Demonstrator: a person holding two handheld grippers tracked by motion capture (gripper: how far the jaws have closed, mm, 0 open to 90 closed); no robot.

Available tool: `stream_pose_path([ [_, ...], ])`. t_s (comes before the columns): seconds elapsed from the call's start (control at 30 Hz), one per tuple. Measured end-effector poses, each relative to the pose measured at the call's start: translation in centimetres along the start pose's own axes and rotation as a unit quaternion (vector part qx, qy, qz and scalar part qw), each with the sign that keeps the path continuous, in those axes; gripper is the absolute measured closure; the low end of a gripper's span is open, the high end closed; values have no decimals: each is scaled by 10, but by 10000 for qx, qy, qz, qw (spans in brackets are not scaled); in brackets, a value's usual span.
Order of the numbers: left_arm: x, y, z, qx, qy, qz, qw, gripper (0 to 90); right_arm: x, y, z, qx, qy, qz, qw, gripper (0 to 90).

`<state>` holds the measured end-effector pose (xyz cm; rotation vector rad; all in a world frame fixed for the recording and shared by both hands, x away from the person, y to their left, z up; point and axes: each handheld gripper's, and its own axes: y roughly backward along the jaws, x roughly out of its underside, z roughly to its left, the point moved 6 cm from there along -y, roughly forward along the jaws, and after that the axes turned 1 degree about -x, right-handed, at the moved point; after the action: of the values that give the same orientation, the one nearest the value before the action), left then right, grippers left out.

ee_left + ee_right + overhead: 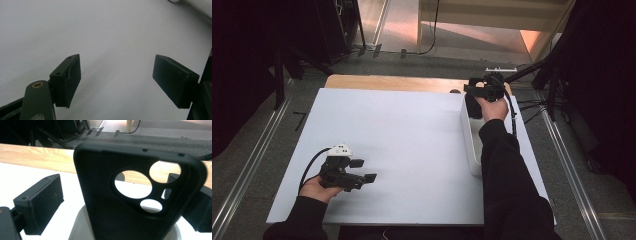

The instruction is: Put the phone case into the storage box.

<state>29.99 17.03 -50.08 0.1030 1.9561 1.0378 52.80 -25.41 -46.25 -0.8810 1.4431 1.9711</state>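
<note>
A black phone case (100,195) with round camera cutouts stands upright in the far end of a white bin (79,226). My right gripper (120,205) is open around it. Its left pad (41,203) is clearly apart from the case, and the case partly hides the right pad. From above, the right gripper (484,91) hangs over the far end of the bin (469,147), with the dark case (472,107) just below it. My left gripper (362,171) rests low over the white board at the near left. Its jaws are open with nothing between them (116,82).
A white board (402,140) covers most of the wooden table (387,82), whose bare strip shows along the far edge. The long white bin lies along the board's right side under my right forearm. Dark stands and cables surround the table on the floor.
</note>
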Motion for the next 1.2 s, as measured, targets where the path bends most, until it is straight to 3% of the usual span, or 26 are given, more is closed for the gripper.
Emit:
stream_pose_path([
  [0.43, 0, 0, 0, 19, 3, 4, 10000, 226, -14, 9, 1, 16, 67, 92, 9999, 8],
  [1.2, 0, 0, 0, 33, 7, 17, 10000, 226, -45, 32, 9, -180, 255, 250, 9992, 8],
])
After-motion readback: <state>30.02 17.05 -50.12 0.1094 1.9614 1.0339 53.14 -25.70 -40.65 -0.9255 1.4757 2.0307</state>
